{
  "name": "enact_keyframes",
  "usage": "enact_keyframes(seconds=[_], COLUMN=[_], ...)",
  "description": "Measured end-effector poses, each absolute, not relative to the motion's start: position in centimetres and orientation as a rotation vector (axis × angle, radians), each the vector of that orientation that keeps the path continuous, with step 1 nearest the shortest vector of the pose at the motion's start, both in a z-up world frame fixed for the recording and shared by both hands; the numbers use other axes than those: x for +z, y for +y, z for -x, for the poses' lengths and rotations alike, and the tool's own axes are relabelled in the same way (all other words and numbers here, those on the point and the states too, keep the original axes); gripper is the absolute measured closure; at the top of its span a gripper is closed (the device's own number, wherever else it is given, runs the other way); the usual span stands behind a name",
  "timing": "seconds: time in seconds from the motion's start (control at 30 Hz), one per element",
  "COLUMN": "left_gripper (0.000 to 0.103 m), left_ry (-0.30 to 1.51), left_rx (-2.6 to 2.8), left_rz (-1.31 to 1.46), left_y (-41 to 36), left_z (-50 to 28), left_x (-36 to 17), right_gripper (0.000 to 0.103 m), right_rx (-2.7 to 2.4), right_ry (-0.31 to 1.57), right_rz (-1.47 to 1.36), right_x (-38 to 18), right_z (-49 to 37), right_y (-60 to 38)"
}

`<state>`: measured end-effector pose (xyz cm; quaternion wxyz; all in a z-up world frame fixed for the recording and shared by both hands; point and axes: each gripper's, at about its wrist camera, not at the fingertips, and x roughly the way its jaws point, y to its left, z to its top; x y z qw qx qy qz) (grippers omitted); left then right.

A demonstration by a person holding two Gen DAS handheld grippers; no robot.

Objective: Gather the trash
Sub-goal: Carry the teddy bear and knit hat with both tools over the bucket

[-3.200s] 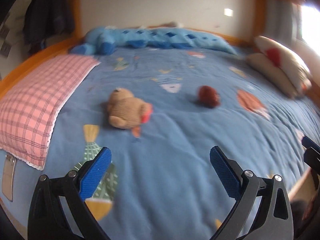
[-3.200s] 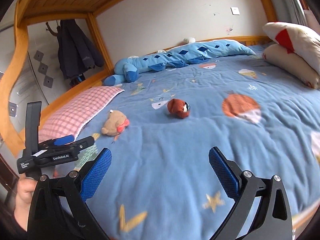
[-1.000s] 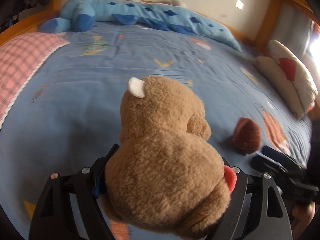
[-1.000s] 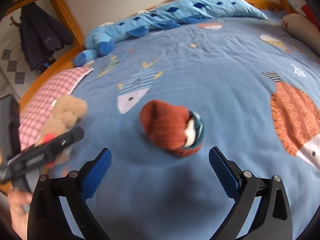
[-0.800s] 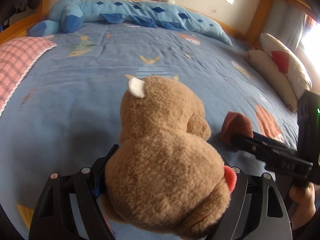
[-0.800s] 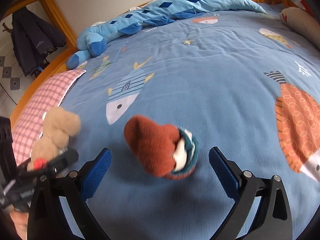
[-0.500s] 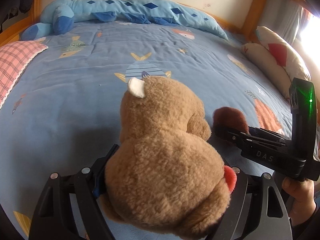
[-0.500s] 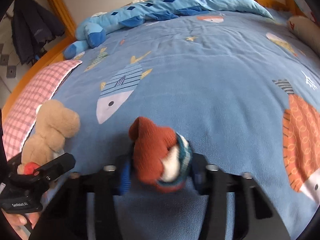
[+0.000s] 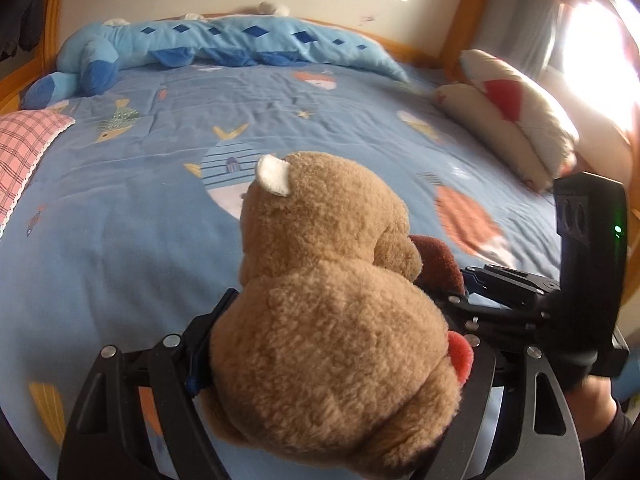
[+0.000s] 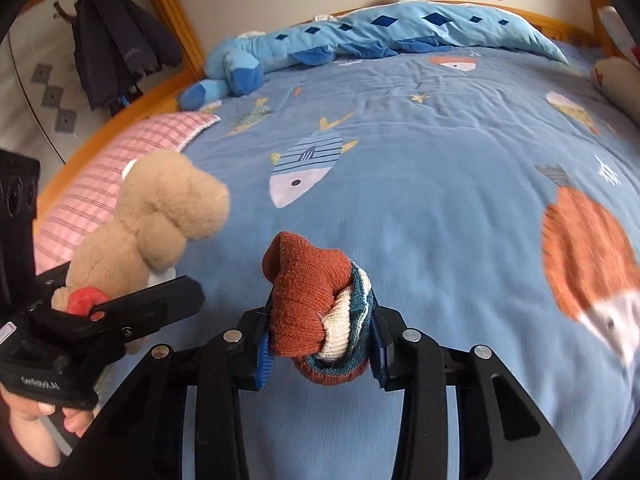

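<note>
My left gripper is shut on a brown teddy bear, which fills the jaws and hides the fingertips; the bear also shows in the right wrist view, held above the bed. My right gripper is shut on a rolled rust-red sock bundle with teal and cream stripes, lifted just off the blue bedspread. In the left wrist view the sock bundle peeks out behind the bear, with the right gripper's body to its right.
A long blue plush crocodile lies along the far wall. A pink checked pillow lies at the left, two cream pillows at the right. An orange wooden bed frame surrounds the bed; dark coats hang beyond.
My right gripper closed on the sock bundle and lifted it slightly. My left gripper, holding the bear, moved rightward close beside the right gripper.
</note>
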<state>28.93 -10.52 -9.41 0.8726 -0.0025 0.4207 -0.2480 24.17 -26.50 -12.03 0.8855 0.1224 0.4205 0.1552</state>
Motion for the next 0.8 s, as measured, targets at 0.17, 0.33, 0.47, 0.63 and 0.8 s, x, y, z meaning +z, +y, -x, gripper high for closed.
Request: enact_keyframes(seconds=[0.17,0.33,0.47,0.63,0.8], left_gripper=[0.022,0.022,0.022,0.022,0.022], left_ry=[0.845,0.836,0.841,0.855,0.886], left_rx=[-0.612,-0.72,-0.833,-0.983,-1.153], left_rz=[-0.012,0.001,-0.015,-0.062,-0.122], left_y=[-11.8,-13.7,-16.3,-20.8,-25.9], left_z=[-22.5,-16.5,-11.4,-5.0,1.6], left_x=[-7.0,-5.8,-5.5,-6.8,-8.7], right_gripper=[0.066,0.066,0.066,0.065,0.065], right_rx=[0.326,0.302,0.255,0.151,-0.003], right_ry=[0.864,0.819,0.794,0.761,0.742], right_rz=[-0.29,-0.29,-0.308,-0.366,-0.435], right_x=[-9.9,-7.1,-5.9,-5.4,-6.0], right_z=[-18.4,-10.1,-3.4,6.3,15.3], right_y=[-28.7,-30.7,-32.7,-36.0,-39.2])
